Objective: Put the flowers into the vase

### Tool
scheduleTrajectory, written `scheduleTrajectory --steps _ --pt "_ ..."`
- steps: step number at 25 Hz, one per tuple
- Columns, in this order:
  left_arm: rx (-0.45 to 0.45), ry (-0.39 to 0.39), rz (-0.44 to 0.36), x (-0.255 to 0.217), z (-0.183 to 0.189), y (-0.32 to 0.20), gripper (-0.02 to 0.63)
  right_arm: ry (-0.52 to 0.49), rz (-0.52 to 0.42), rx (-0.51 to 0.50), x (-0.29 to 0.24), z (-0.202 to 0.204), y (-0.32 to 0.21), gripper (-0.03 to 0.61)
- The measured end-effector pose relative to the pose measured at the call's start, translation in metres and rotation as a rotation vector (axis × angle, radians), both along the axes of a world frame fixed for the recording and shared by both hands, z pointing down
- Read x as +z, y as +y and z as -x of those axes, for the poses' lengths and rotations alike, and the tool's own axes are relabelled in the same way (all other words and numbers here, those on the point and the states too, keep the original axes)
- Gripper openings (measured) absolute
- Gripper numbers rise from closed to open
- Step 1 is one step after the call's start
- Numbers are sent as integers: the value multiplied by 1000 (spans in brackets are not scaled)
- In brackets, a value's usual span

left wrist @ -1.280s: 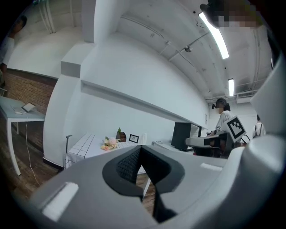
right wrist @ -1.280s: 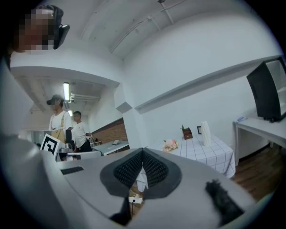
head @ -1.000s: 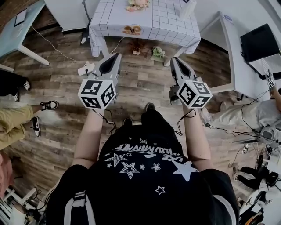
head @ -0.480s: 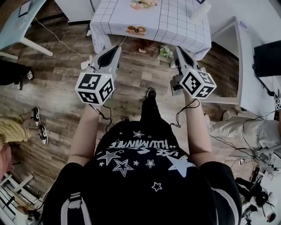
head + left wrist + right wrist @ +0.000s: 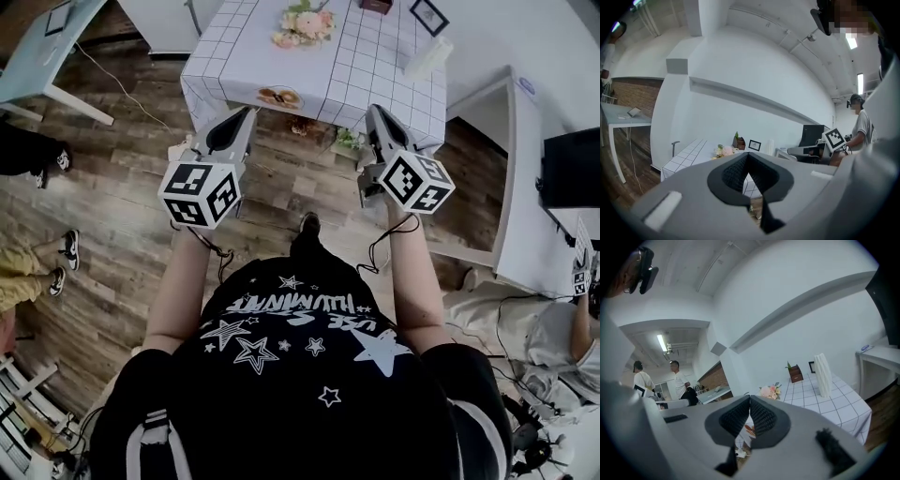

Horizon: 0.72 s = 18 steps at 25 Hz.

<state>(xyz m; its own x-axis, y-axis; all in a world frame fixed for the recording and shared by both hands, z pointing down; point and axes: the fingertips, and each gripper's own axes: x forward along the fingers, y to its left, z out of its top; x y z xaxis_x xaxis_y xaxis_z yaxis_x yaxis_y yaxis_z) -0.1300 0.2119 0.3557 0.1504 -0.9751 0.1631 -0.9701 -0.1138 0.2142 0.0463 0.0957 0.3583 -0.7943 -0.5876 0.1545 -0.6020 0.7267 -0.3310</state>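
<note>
Ahead, one bouquet (image 5: 303,23), one vase (image 5: 427,58), two grippers (image 5: 249,112) (image 5: 374,111)

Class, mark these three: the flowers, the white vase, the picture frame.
flowers (image 5: 302,25), head view, pink blooms.
white vase (image 5: 823,375), right gripper view, ribbed side.
picture frame (image 5: 427,16), head view, its centre.

Ahead of me a table under a white cloth ruled in thin dark squares (image 5: 366,66) stands on the brown wooden plank floor (image 5: 112,197). On it I see a small dark wooden planter box (image 5: 795,373), a black-framed picture (image 5: 427,16) near it, and a round plate of brown food (image 5: 279,96) at the near edge. On my right are a white desk (image 5: 516,206) and a black monitor (image 5: 567,169).
</note>
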Motion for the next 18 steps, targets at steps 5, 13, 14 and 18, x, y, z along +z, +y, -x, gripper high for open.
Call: scheduleTrajectory --steps 5,13,14,18 --pt "-37 -9 5 -3 -7 -38 8 -8 14 -44 2 -3 -37 12" --pt "-87 -32 31 1 -19 -84 8 -43 45 -94 6 -15 -86 12" --pt "-92 -28 41 4 -21 -88 8 -43 48 -102 8 -17 -89 12" --pt "-82 14 64 8 -36 -102 9 -34 68 -104 21 -25 -104 12"
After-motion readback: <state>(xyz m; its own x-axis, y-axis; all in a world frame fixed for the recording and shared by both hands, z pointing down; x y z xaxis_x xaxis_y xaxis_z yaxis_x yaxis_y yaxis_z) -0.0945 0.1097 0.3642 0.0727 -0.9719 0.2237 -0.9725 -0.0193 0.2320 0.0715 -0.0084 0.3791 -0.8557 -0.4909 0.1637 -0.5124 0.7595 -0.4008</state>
